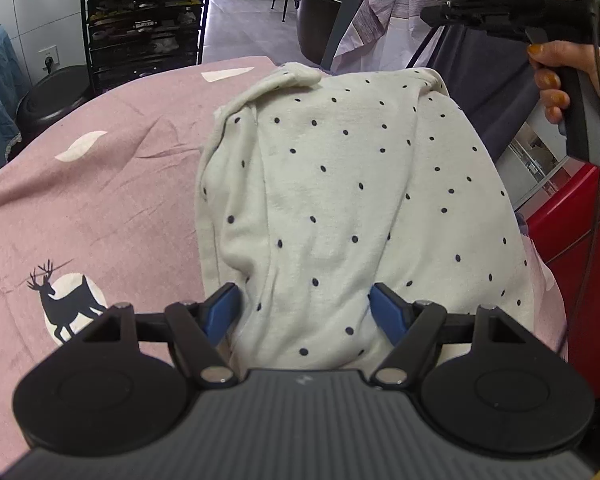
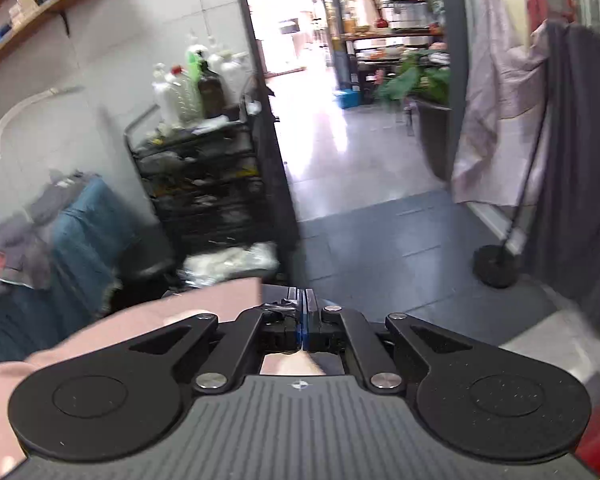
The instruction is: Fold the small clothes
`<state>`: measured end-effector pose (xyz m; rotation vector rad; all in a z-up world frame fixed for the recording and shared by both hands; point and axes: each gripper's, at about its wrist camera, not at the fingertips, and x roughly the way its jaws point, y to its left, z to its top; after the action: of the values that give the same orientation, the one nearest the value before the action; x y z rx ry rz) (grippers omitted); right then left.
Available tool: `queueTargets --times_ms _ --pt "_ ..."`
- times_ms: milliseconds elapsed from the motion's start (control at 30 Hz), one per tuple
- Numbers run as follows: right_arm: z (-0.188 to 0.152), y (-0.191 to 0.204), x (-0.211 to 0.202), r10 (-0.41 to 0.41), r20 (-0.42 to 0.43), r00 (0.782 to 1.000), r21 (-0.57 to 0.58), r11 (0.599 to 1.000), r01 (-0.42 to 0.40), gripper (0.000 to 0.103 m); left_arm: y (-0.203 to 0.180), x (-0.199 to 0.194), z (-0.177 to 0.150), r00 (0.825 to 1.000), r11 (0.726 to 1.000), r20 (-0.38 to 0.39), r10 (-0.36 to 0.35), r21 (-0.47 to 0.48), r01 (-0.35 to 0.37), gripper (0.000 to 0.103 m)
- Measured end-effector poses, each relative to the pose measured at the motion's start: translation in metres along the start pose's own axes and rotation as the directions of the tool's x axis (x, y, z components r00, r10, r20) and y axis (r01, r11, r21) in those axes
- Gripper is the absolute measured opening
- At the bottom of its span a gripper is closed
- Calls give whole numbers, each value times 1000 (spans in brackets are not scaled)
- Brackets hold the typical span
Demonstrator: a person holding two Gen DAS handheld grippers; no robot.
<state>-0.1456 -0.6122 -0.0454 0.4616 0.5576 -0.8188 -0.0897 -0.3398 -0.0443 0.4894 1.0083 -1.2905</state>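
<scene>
A cream garment with dark polka dots lies folded on the pink deer-print cloth that covers the table. My left gripper is open, its blue fingertips straddling the garment's near edge. My right gripper shows in the left wrist view, held in a hand high above the garment's far right corner. In the right wrist view the right gripper is shut with nothing between its fingers, pointing out over the table's far edge toward the floor.
A black shelf rack and a black round bin stand beyond the table's far left. A potted plant and hanging cloths are behind. A red object borders the table on the right.
</scene>
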Motion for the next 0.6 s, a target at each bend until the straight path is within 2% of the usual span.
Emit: queueTargets --times_ms 67,100,133,167,200,233,300,333,400,433,467,500,533,600 --pt "-3 5 -8 58 -30 998 16 998 -57 8 1 1 1 1000 1000 -5 -2 -6 2 73" --pt "-7 7 -11 53 -58 997 21 998 -52 9 2 1 1 1000 1000 -6 -4 -11 4 73" --pt "-12 7 -13 25 -94 995 29 999 -22 22 2 1 2 1000 1000 -5 -4 -17 4 73" --pt "-17 8 -14 -8 -140 990 39 999 14 28 2 1 2 1000 1000 -3 -4 -19 4 74" --pt "-23 8 -15 -32 -172 985 27 999 37 43 2 1 2 1000 1000 -3 -3 -18 3 74" --pt "-27 10 -15 -60 -178 982 -4 998 60 50 2 2 2 1000 1000 -4 -2 -16 2 74" --pt "-38 6 -18 -99 -184 978 -39 995 94 51 3 2 1 1000 1000 -3 -1 -18 1 76" --pt "-42 1 -17 -96 -202 975 -21 995 94 51 3 3 1 1000 1000 -4 -1 -21 1 76" --pt "-46 -13 -13 -50 -212 976 73 995 67 46 4 3 1 1000 1000 -4 -2 -23 2 77" --pt "-49 -20 -11 -42 -206 978 112 992 66 36 4 3 1 1000 1000 -4 -1 -21 1 77" --pt "-51 -24 -10 -32 -196 980 139 988 60 31 3 3 0 1000 1000 -5 0 -17 0 77" --pt "-53 -27 -7 -6 -188 982 157 987 36 22 3 3 0 1000 1000 -6 0 -14 0 77" --pt "-53 -29 -5 1 -195 981 157 987 30 1 3 3 1 1000 1000 -6 0 -11 0 77" --pt "-53 -27 0 -47 -246 968 120 990 79 0 4 3 0 1000 1000 -7 0 -11 0 78"
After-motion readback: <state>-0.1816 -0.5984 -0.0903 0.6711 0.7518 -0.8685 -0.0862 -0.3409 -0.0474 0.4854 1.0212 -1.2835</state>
